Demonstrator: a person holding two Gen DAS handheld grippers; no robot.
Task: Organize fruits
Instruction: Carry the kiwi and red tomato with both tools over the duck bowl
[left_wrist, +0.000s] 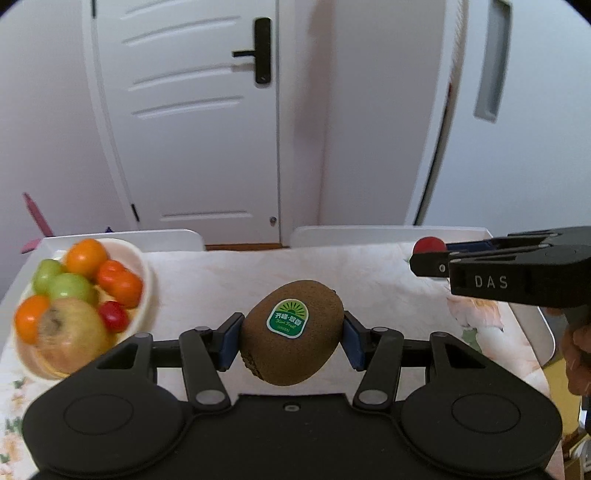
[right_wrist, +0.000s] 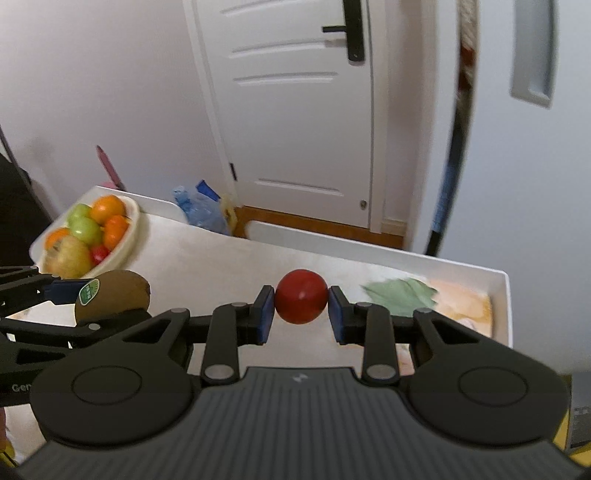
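Fig.: I had the left gripper (left_wrist: 291, 334) clamped on a fuzzy brown stickered kiwi (left_wrist: 291, 332), the right gripper (right_wrist: 301, 310) on a small glossy red tomato (right_wrist: 301, 301), both above the table. Risk: the round tomato could slip from the pads en route to the cream oval fruit bowl (left_wrist: 142, 266).

- The bench (left_wrist: 369, 273) is white with a raised rim, covered by a pale floral cloth (left_wrist: 229, 280).
- A cream bowl (left_wrist: 146, 280) of mixed fruit sits at its far left corner.
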